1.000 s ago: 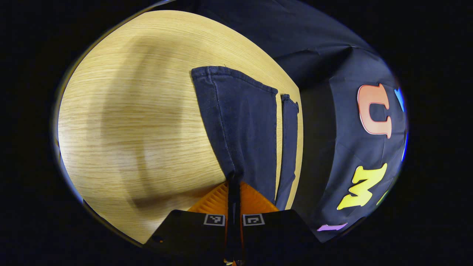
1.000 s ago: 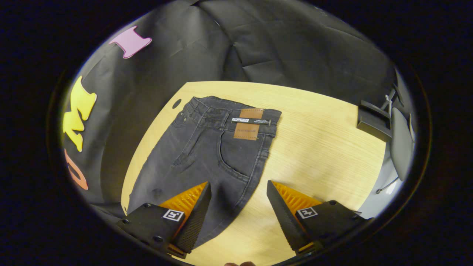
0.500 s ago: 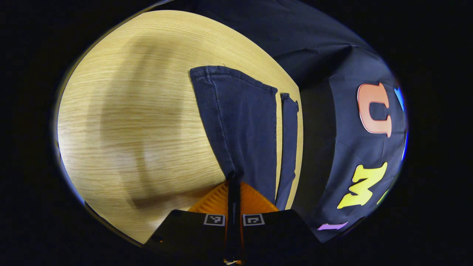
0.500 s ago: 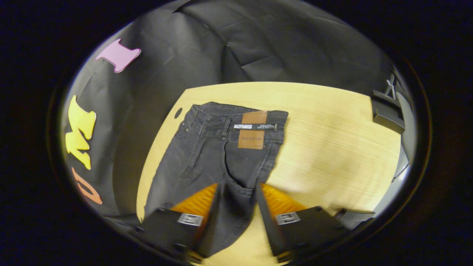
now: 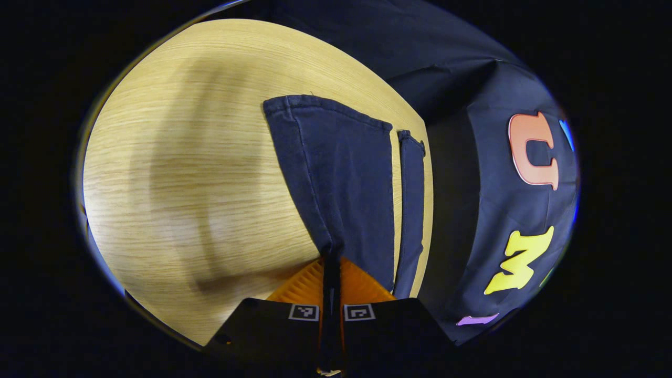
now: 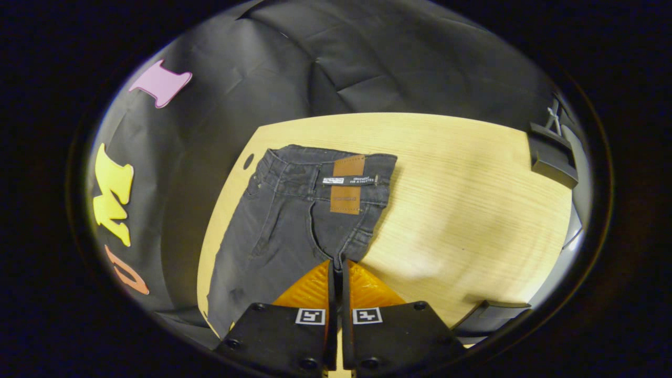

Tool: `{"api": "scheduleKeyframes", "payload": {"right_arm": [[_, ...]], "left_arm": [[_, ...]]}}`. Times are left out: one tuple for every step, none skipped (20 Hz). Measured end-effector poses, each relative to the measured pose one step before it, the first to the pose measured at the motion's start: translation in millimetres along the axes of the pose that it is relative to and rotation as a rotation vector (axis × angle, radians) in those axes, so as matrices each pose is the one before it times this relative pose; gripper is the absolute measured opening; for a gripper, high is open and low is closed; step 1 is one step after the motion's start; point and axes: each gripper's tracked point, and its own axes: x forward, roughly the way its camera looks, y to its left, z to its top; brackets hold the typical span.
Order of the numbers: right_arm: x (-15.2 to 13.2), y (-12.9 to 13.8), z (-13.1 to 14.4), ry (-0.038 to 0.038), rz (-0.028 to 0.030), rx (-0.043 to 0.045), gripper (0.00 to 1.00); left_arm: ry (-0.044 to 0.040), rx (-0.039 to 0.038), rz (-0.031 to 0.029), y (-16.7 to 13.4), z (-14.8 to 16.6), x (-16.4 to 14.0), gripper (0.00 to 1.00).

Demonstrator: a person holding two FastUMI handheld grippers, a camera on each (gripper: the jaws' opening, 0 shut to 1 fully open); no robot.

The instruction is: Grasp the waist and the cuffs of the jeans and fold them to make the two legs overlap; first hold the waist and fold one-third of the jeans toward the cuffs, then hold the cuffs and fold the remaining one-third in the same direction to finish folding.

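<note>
Dark jeans point(image 6: 294, 215) lie flat on the light wooden table point(image 6: 462, 210). In the right gripper view the waist with its brown patch point(image 6: 346, 184) lies at the far end. My right gripper point(image 6: 336, 262) is shut on the edge of the jeans near the crotch, where the cloth bunches between its fingers. In the left gripper view one jeans leg point(image 5: 341, 184) runs away from me to its cuff point(image 5: 315, 105), and the second leg point(image 5: 412, 210) lies beside it along the table's right edge. My left gripper point(image 5: 331, 258) is shut on the near leg's edge.
The booth's black cloth wall point(image 6: 367, 63) hangs behind the table. A dark box-like object point(image 6: 551, 155) sits past the table's far right corner. Bare wood point(image 5: 184, 184) spreads left of the leg in the left gripper view. A small hole point(image 6: 248, 160) marks the table near the waist.
My right gripper came down over the jeans' crotch edge and went from wide open to shut on the cloth. The left gripper kept its hold, with the leg barely shifting.
</note>
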Motion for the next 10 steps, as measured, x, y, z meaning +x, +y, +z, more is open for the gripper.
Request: {"api": "scheduleKeyframes", "payload": {"right_arm": [[-4.02, 4.37, 2.24, -0.00196, 0.01672, -0.00714, 0.05], [-4.24, 5.16, 2.33, -0.00572, 0.01200, -0.00836, 0.05], [-4.59, 6.22, 3.05, -0.00800, 0.01623, -0.00914, 0.05], [-2.73, 5.69, 1.76, -0.00502, 0.00934, -0.01021, 0.04], [-3.37, 7.29, 2.36, -0.00510, 0.01429, -0.00749, 0.04], [-2.87, 5.55, 2.87, -0.00351, 0.01016, -0.00498, 0.00], [-1.68, 5.83, 2.72, -0.00421, 0.01227, -0.00066, 0.04], [-1.63, 8.09, 2.61, -0.00365, 0.01567, -0.00105, 0.00], [-1.25, 6.60, 3.34, -0.00400, 0.01215, -0.00337, 0.04], [-0.83, 6.81, 3.59, -0.00514, 0.01150, -0.00655, 0.04]], "left_arm": [[0.00169, -0.00607, -0.00590, -2.63, 0.17, -1.46, 0.03], [0.00101, -0.00418, -0.00824, -4.83, -0.51, -0.99, 0.04], [-0.00057, 0.00103, -0.00714, -4.01, 1.41, -0.99, 0.04], [0.00103, 0.00526, -0.00972, -5.73, -0.18, -0.96, 0.04], [0.00098, 0.00152, -0.01028, -6.23, -1.27, 0.11, 0.04], [0.00108, -0.00248, -0.01362, -8.24, 0.26, 0.08, 0.04], [-0.00182, -0.00394, -0.01413, -6.57, 3.25, -1.67, 0.04], [-0.00065, -0.00624, -0.01646, -8.46, 1.60, -2.45, 0.04], [-0.00104, -0.00576, -0.01512, -7.62, 1.42, 0.29, 0.03], [-0.00042, -0.00277, -0.01243, -7.12, 2.45, -0.17, 0.03]]}}
